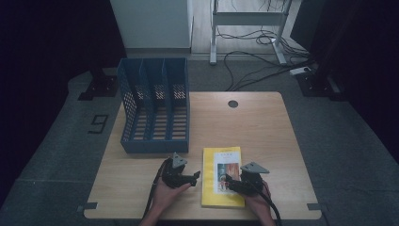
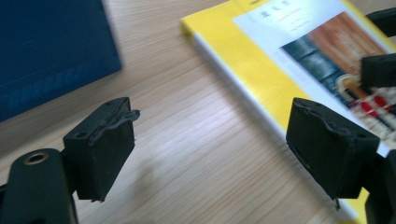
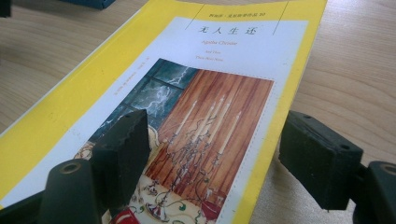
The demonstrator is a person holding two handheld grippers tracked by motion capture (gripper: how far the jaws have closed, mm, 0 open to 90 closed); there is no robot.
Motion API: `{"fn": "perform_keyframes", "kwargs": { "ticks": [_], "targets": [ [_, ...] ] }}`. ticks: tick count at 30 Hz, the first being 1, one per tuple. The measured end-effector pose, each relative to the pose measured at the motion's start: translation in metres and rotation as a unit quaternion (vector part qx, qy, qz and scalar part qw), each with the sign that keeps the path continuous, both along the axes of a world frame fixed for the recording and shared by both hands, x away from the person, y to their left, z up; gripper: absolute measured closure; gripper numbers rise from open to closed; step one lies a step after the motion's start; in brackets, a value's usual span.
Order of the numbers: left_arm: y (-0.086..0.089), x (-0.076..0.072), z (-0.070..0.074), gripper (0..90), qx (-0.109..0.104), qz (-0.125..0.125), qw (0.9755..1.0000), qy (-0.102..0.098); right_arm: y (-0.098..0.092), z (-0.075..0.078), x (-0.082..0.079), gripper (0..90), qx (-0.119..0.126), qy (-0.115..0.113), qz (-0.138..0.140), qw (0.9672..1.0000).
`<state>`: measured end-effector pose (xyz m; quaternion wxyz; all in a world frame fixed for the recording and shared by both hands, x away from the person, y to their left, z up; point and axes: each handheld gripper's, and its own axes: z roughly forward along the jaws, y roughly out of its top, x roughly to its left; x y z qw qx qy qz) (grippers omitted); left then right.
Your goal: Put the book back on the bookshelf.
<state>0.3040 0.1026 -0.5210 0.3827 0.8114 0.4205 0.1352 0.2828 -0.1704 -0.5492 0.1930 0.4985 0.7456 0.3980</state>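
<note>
A yellow paperback book lies flat on the wooden table, front cover up, near the front edge. My right gripper hovers over its lower right part, jaws wide open above the cover picture, nothing between them. My left gripper sits just left of the book, pointing toward its spine edge, open with bare table between its pads. In the left gripper view the right gripper's black fingers rest over the book's cover.
A blue three-slot file holder stands at the back left of the table, its open fronts facing me. A round cable hole is at the table's far middle. Cables and a desk frame lie on the floor beyond.
</note>
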Motion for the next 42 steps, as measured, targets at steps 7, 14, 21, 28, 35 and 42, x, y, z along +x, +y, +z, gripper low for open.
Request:
{"fn": "perform_keyframes", "kwargs": {
  "ticks": [7, 14, 21, 28, 35, 42],
  "targets": [
    [-0.023, 0.000, -0.006, 16.0, 0.000, -0.029, 0.9995, 0.012, -0.001, 0.000, 0.001, 23.5, 0.003, 0.002, 0.003, 1.0000],
    [-0.031, -0.008, -0.017, 16.0, 0.008, -0.050, 0.9984, 0.024, -0.001, 0.000, 0.001, 23.5, 0.003, 0.002, 0.003, 1.0000],
    [-0.038, -0.012, -0.022, 16.4, -0.003, -0.067, 0.9973, 0.031, -0.002, -0.001, 0.002, 23.0, 0.005, 0.001, 0.006, 1.0000],
    [-0.043, -0.015, -0.025, 16.5, -0.021, -0.081, 0.9955, 0.045, -0.002, -0.001, 0.002, 22.7, 0.006, 0.002, 0.008, 0.9999],
    [-0.043, -0.014, -0.025, 15.4, -0.023, -0.082, 0.9954, 0.044, -0.001, -0.001, 0.008, 19.1, 0.007, 0.011, 0.007, 0.9999],
    [-0.043, -0.015, -0.026, 15.7, -0.023, -0.082, 0.9955, 0.041, 0.001, 0.000, 0.009, 19.0, 0.007, 0.012, 0.003, 0.9999]
  ]
}}
